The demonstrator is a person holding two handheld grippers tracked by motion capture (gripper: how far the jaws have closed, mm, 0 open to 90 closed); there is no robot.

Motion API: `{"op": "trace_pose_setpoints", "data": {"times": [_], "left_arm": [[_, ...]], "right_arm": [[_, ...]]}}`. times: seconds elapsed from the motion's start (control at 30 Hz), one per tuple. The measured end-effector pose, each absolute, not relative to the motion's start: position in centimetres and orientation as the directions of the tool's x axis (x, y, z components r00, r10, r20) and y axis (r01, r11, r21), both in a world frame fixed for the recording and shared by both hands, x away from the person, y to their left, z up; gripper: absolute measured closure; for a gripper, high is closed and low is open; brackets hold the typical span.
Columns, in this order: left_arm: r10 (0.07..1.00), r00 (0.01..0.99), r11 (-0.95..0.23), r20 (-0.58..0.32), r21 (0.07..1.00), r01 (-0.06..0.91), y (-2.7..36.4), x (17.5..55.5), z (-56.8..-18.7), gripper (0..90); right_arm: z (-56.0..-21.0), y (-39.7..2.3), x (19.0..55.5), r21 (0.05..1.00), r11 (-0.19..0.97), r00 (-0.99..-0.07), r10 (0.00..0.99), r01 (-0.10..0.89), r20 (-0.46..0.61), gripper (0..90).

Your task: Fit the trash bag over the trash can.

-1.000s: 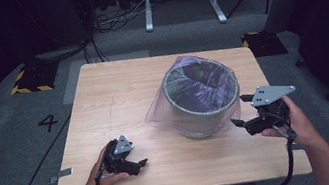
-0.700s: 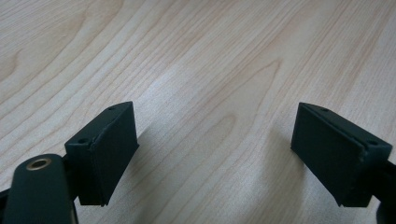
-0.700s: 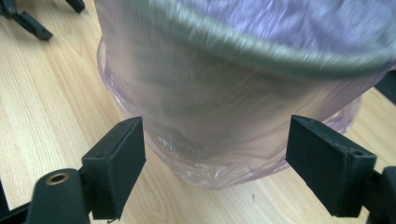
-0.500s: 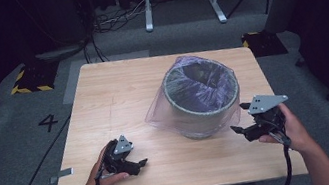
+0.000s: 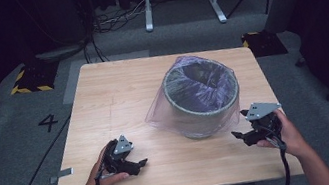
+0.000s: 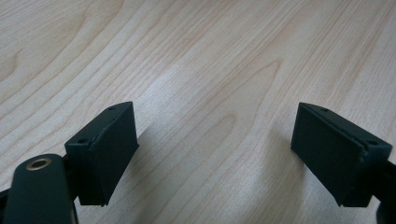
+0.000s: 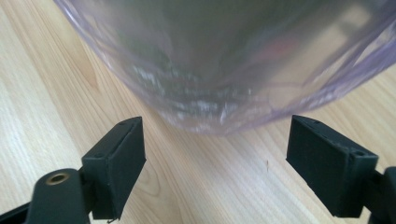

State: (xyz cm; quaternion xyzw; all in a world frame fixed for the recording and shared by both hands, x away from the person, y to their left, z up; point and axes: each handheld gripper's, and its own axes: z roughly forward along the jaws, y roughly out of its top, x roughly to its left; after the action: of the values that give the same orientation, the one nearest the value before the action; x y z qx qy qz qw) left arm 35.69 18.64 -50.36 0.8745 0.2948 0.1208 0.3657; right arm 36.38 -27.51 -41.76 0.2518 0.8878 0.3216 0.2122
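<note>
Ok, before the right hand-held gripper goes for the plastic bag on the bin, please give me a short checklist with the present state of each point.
1. Right hand-held gripper jaws open: ok.
2. Nothing between its jaws: ok.
3. It faces the plastic bag: ok.
4. Bin upright on the table: ok.
5. Left hand-held gripper open, apart from the bin: ok.
6. Bag loose enough to pinch: cannot tell.

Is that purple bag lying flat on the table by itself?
No, the purple bag is fitted into the round bin, folded over its rim and draping down its side.
</note>
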Motion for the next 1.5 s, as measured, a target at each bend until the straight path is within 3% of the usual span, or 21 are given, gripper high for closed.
{"op": "trace_pose_setpoints", "data": {"times": [0.87, 1.5], "left_arm": [[0.604, 0.797, -0.558, -0.005, 0.711, 0.428, 18.6, 35.7, -50.4, 14.3], [0.604, 0.797, -0.558, -0.005, 0.711, 0.427, 18.6, 35.7, -50.4, 14.3]], "right_arm": [[-47.2, -30.7, 36.3, 0.652, 0.619, -0.754, 0.648, 0.439, -0.106, 19.6], [-49.8, -33.1, 34.8, 0.7, 0.497, -0.688, 0.726, 0.512, -0.012, 18.3]]}}
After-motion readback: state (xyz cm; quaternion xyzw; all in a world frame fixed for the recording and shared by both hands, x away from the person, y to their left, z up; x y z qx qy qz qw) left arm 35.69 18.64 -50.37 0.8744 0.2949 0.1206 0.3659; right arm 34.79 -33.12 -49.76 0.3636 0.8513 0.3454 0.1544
